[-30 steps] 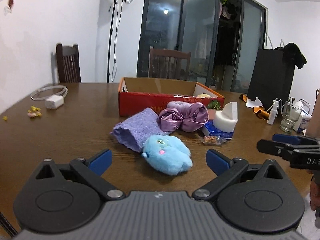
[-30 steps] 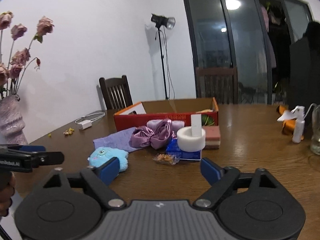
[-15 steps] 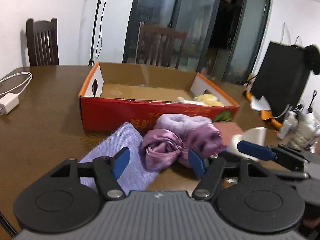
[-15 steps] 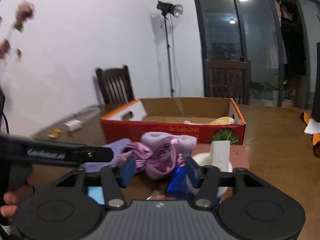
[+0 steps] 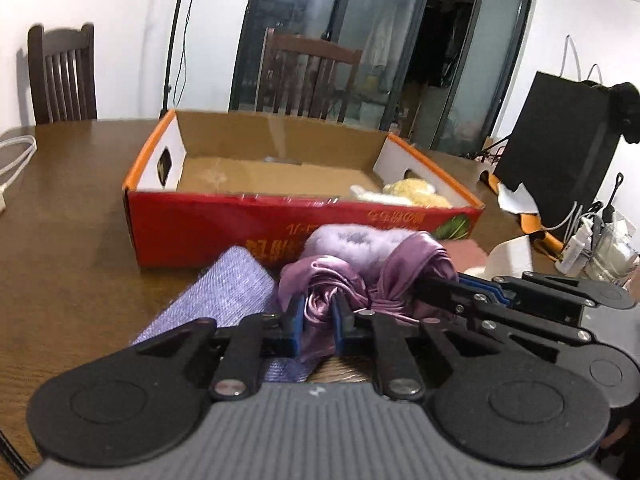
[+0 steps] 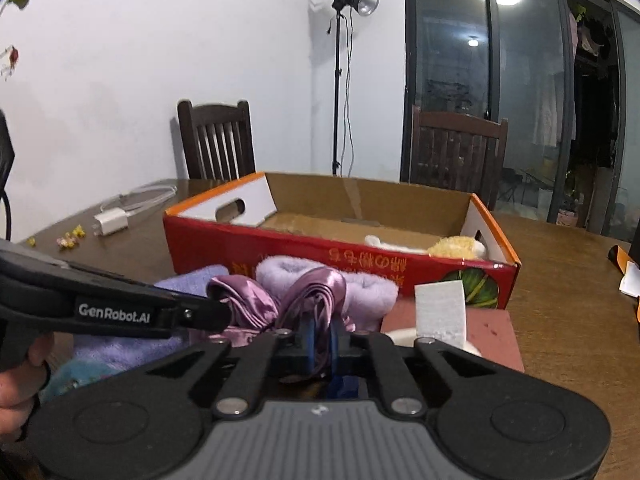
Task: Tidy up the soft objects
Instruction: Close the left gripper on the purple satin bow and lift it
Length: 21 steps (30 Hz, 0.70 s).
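Both grippers moved in from hovering: left gripper (image 5: 316, 320) and right gripper (image 6: 320, 340) now pinch the satin cloth (image 5: 360, 280) on the surface (image 5: 72, 240). Only a yellow plush (image 5: 412, 192) is boxed (image 5: 240, 224); most remains.

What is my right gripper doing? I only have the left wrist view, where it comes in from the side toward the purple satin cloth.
Observer: In the right wrist view, the right gripper is shut on a fold of the purple satin cloth.
Operator: And where's the blue plush toy? It isn't in my view.
Observer: The blue plush toy sits low on the left of the right wrist view, on the near side of the lavender towel and below the left gripper.
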Each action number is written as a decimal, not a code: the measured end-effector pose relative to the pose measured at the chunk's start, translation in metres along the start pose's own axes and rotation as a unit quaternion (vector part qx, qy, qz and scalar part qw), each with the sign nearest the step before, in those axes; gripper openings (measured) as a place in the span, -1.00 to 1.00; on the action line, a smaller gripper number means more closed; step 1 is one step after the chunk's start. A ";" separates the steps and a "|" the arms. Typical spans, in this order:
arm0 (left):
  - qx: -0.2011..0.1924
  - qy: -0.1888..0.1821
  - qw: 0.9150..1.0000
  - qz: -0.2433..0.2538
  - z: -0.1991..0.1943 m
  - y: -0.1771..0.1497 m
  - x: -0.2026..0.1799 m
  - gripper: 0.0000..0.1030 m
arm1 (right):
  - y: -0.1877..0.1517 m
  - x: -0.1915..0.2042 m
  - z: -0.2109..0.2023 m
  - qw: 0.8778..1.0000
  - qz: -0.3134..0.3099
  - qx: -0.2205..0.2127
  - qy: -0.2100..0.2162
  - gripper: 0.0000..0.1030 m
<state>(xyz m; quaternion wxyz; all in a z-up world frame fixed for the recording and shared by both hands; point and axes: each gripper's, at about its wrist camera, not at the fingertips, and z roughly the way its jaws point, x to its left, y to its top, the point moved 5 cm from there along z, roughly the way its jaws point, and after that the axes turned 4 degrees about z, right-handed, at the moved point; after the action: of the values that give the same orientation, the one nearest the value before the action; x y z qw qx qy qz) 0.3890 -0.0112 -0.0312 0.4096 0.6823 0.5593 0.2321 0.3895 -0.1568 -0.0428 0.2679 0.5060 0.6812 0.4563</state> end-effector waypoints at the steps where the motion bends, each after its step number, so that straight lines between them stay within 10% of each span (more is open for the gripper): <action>1: -0.006 0.002 1.000 0.003 -0.006 0.002 -0.003 -0.72 | 0.003 0.001 -0.005 1.000 0.001 -0.006 0.003 -0.88; 10: -0.077 -0.006 0.997 0.003 -0.111 -0.006 -0.034 -0.72 | 0.020 0.019 -0.096 0.997 -0.004 -0.052 0.050 -0.88; 19: -0.006 -0.033 0.999 -0.026 -0.150 -0.098 -0.064 -0.72 | -0.060 0.025 -0.173 0.996 0.007 0.026 0.080 -0.86; 21: 0.013 -0.024 0.999 -0.045 -0.147 -0.113 -0.057 -0.72 | -0.073 0.020 -0.177 0.996 0.021 0.035 0.076 -0.59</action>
<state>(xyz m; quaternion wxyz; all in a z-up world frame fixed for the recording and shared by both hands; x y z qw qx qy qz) 0.1953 -0.0174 -0.0339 0.4237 0.6669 0.5829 0.1896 0.2035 -0.2056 -0.0281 0.1879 0.4930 0.7045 0.4746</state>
